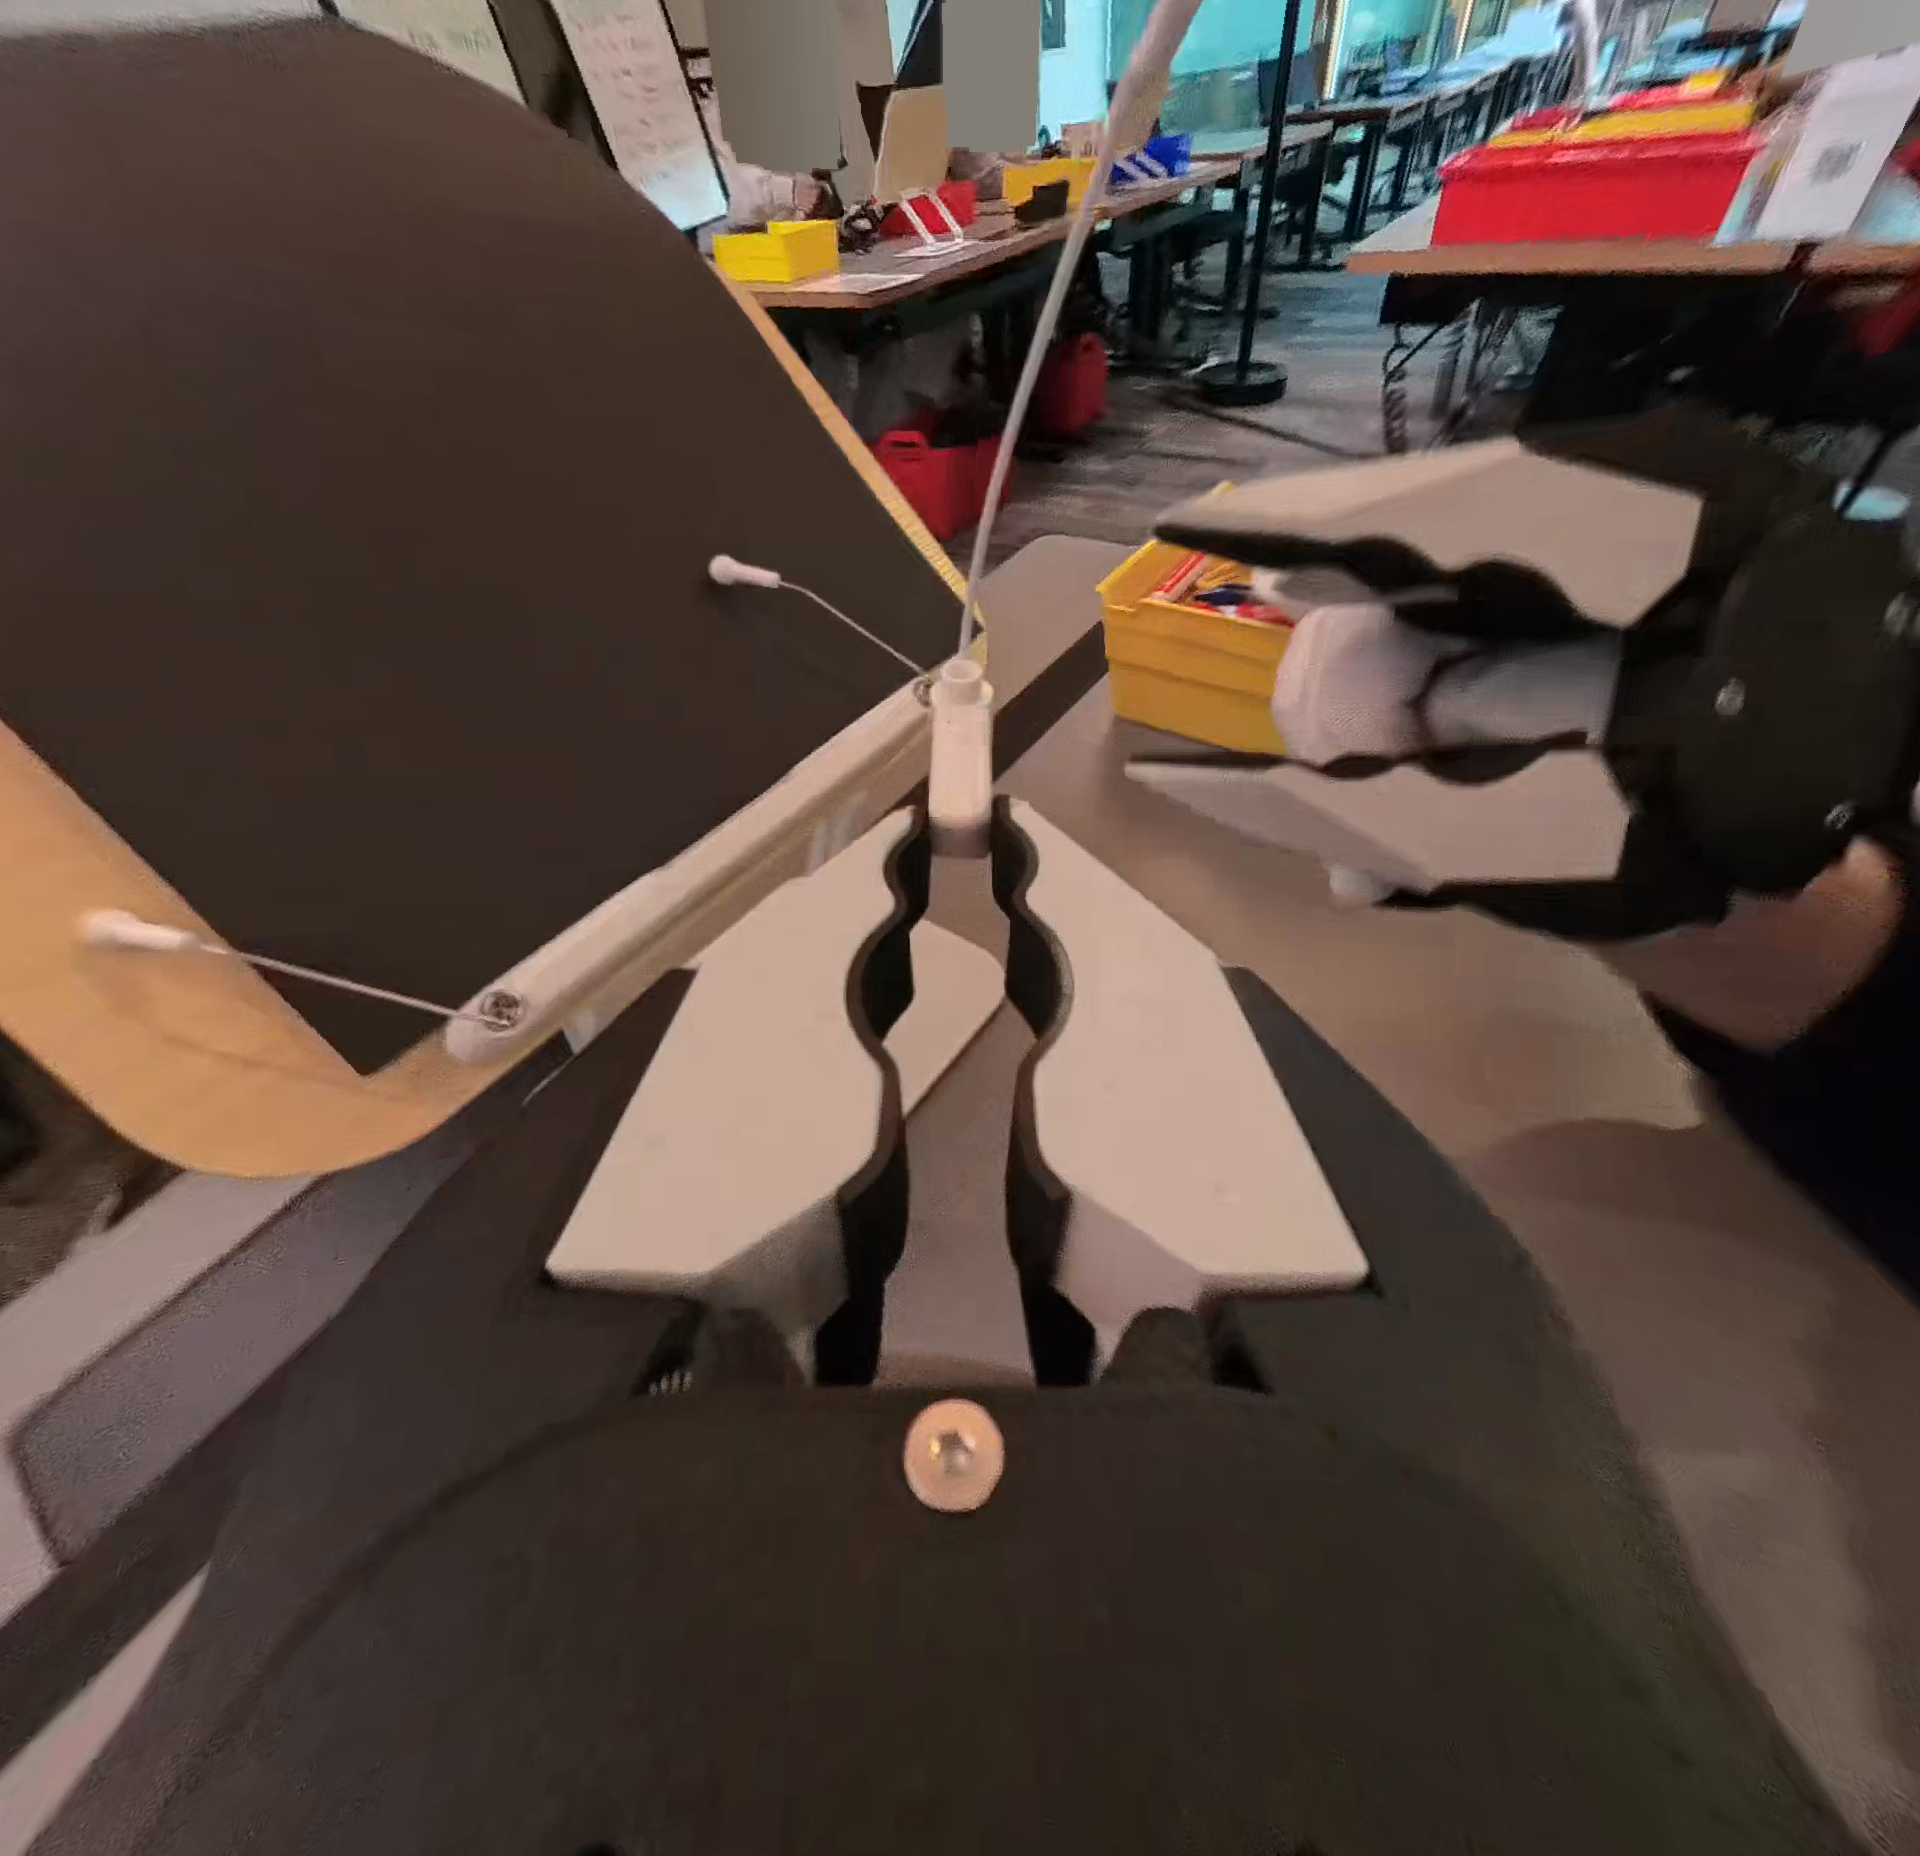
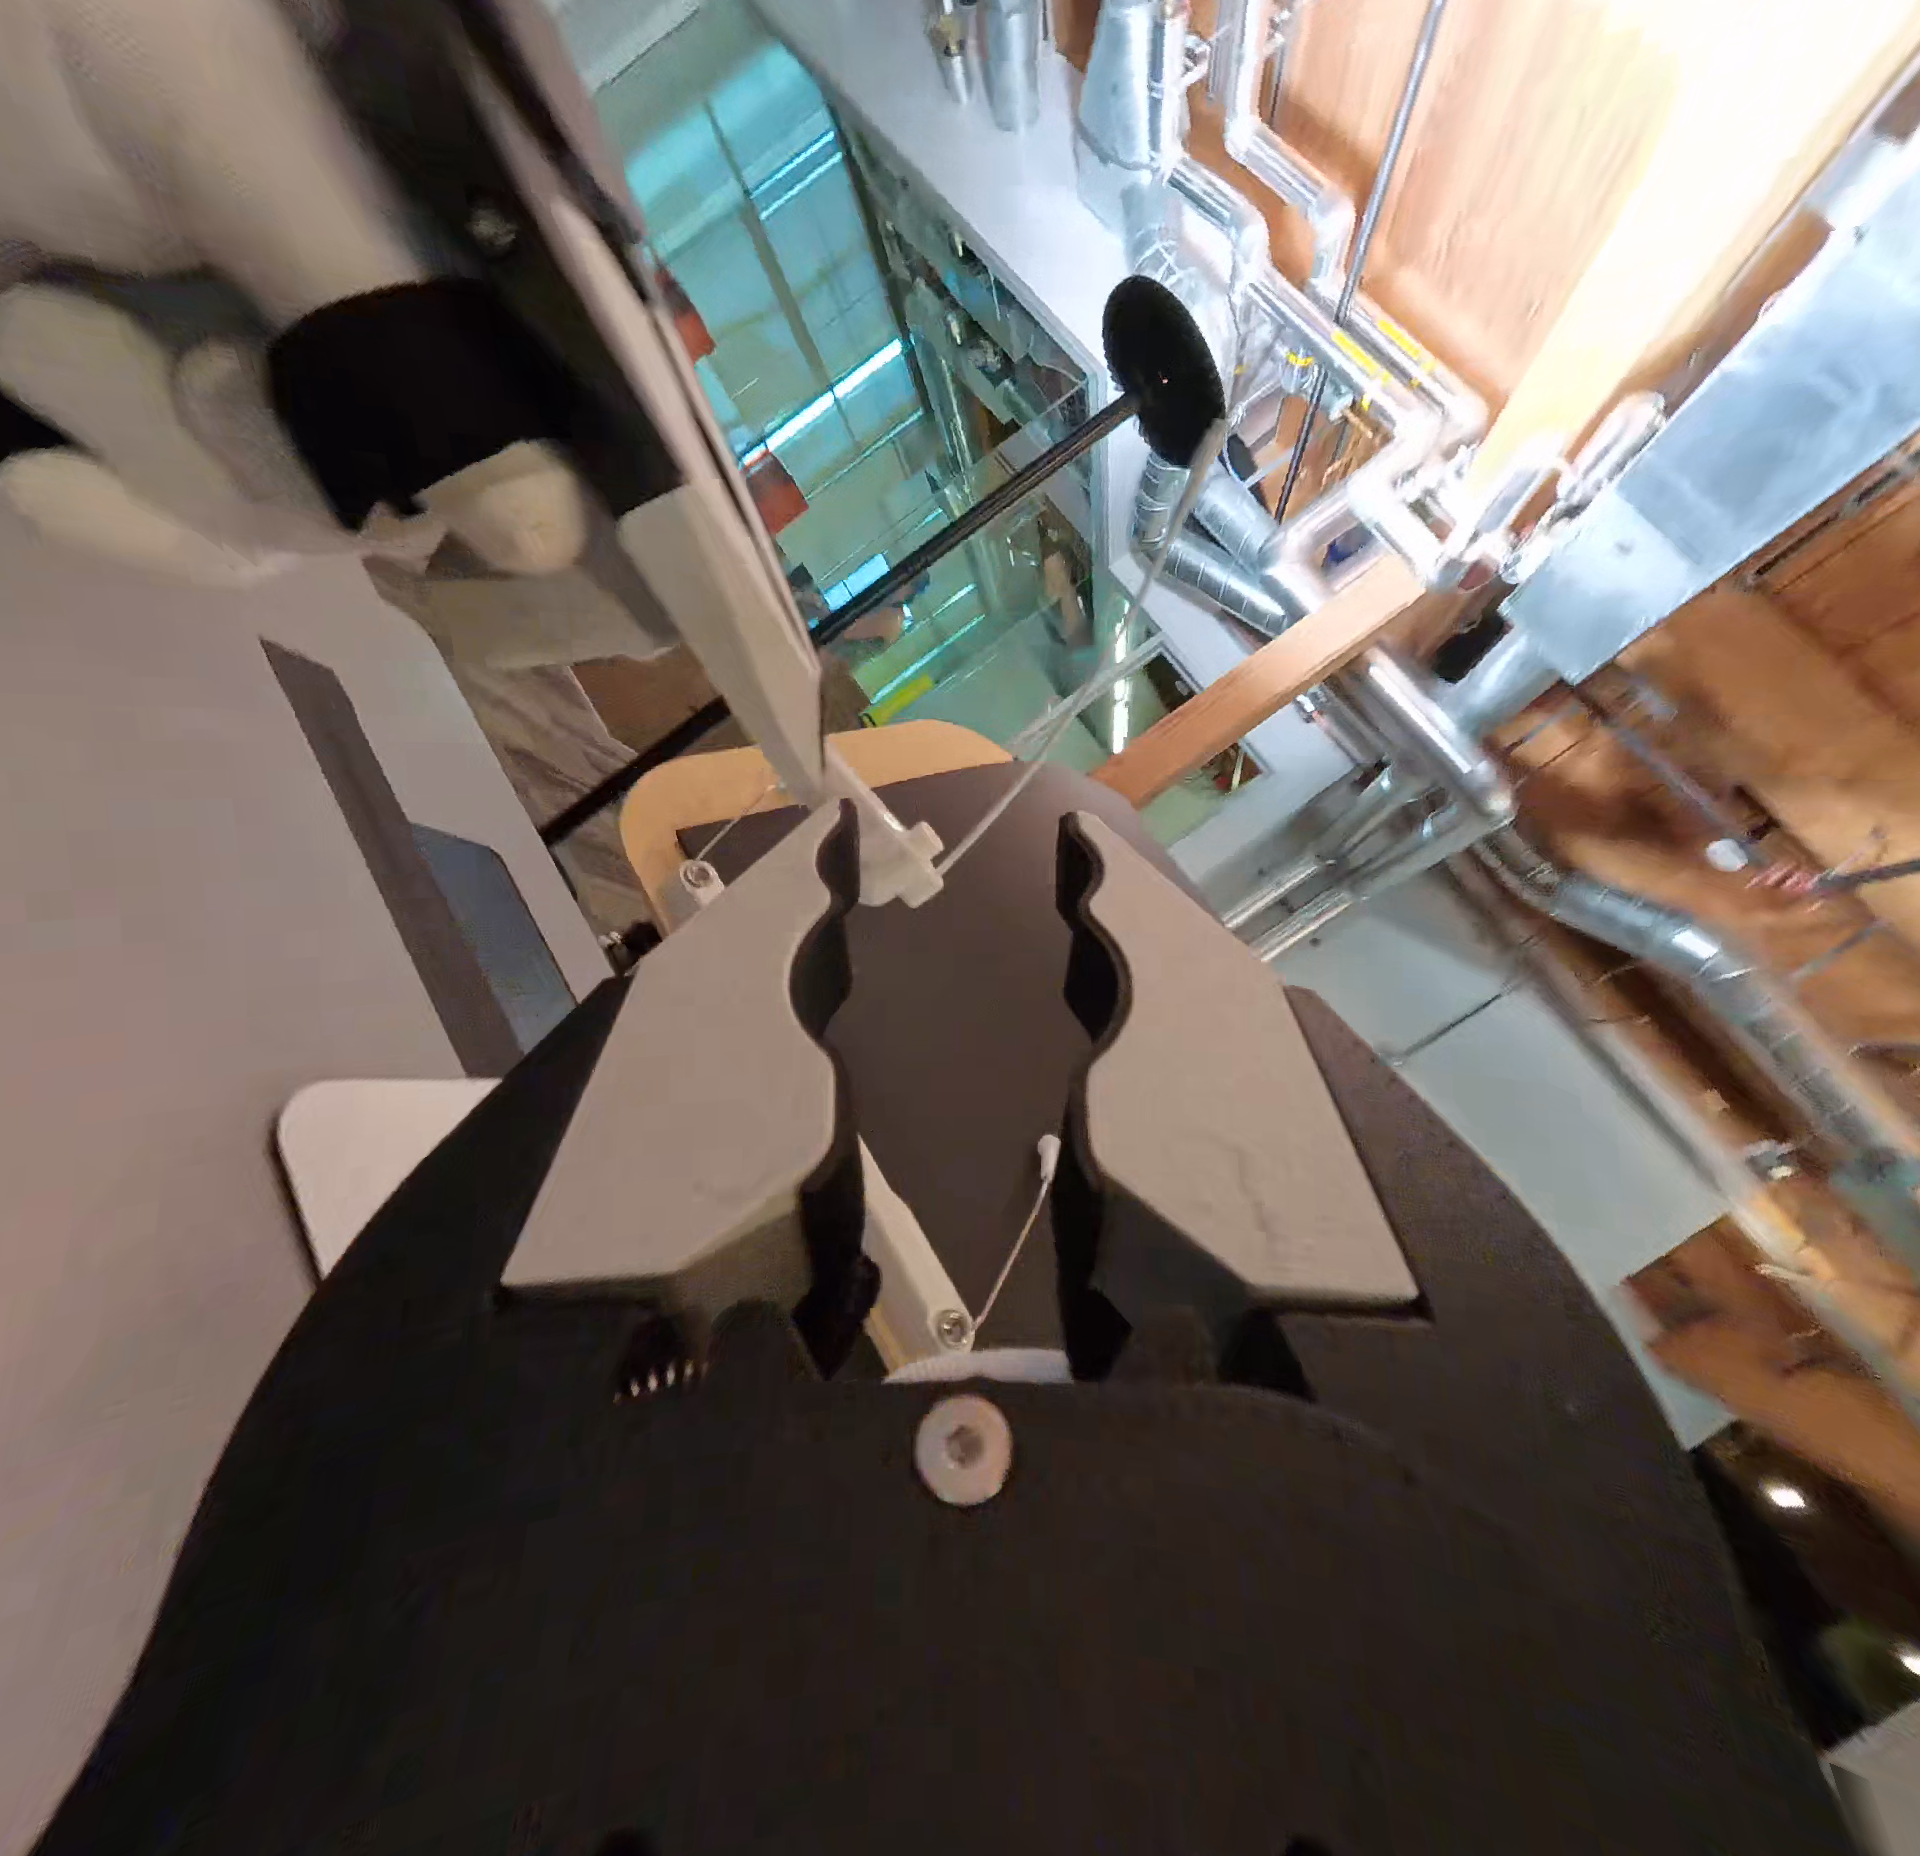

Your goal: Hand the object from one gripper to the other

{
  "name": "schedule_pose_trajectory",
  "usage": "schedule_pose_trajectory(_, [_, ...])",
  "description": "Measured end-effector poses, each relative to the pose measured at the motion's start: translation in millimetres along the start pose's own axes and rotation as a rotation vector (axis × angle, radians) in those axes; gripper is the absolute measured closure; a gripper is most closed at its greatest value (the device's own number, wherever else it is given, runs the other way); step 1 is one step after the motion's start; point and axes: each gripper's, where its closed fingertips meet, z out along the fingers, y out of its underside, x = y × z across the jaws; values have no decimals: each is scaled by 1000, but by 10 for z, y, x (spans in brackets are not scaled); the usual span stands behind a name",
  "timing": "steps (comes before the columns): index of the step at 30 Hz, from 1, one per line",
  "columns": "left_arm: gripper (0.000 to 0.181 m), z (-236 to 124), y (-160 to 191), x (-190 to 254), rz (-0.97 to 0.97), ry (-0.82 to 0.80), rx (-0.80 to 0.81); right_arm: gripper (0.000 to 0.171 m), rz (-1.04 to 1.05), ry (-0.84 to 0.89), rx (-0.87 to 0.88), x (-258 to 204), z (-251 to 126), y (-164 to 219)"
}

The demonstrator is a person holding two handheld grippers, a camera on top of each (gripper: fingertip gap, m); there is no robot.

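Small white plastic cylindrical plug [image 1: 958, 741] on thin white cord, pinched at left gripper [image 1: 961, 819] tips; right gripper [image 2: 951, 850], wide at three o'clock, risks a cord-tugged slip.

plug [image 1: 958, 741] between left claw [image 1: 961, 819] tips | cord [image 1: 1039, 352] rising from plug | right claw [image 1: 1174, 653] to the right, apart from plug | bin [image 1: 1184, 653] behind right claw | board [image 1: 364, 456] left of plug, above tabletop [image 1: 1351, 1027]
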Motion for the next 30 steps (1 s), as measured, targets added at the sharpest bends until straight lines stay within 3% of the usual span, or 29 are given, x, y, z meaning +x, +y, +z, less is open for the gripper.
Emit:
schedule_pose_trajectory(6, [172,42,143,94,-36,80,-76,141,-294,-23,-70,-284,75,75])
schedule_pose_trajectory(17, [172,64,228,170,36,65,-147,160,-377,-70,-148,-443,120,230])
schedule_pose_trajectory(25, [164,34,-41,193,231,-37,-6,161,-13,-90,-154,-263,117,288])
schedule_pose_trajectory(27, [164,-7,-136,87,324,-166,20,161,154,-94,-144,-160,107,318])
schedule_pose_trajectory(30, [163,-49,-278,177,508,-225,106,161,532,-140,-95,-15,91,331])
